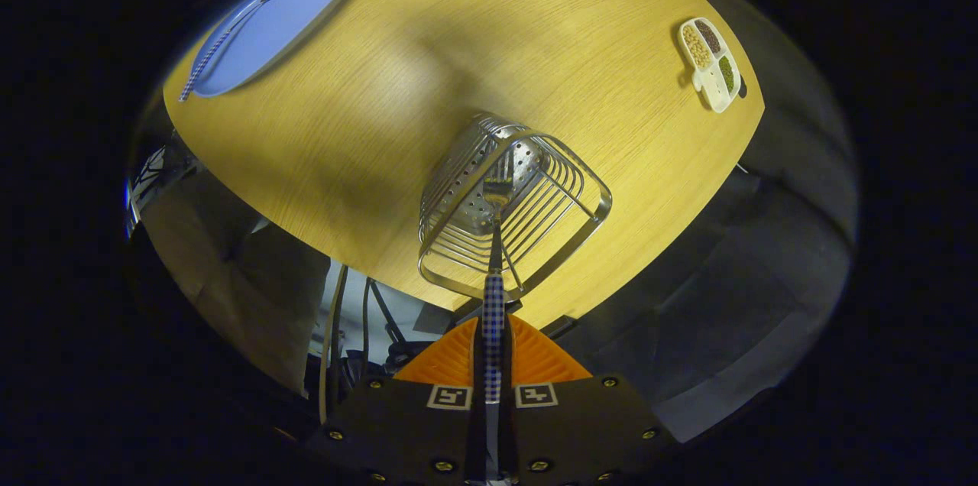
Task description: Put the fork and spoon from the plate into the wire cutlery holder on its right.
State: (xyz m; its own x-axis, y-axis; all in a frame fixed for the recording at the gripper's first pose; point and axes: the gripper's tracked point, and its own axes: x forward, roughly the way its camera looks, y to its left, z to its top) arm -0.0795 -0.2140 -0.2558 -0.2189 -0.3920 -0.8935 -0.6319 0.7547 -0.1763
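Between the fingers (493, 371), one fork (495, 241) is clamped over one holder (512, 203); one spoon (229, 31) on one plate (306, 8).

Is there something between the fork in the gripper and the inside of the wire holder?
Nothing visible. The gripper is shut on the fork, whose tines hang over the open top of the wire cutlery holder. The spoon lies on the plate.

A staged booth set up like a dining spot: a round yellow wood-grain surface (367, 104) carries a blue oval plate (306, 16) near its far edge and a chrome wire cutlery holder (527, 188) near its front edge, with dark cloth (764, 257) and loose cables (336, 333) beyond that edge.
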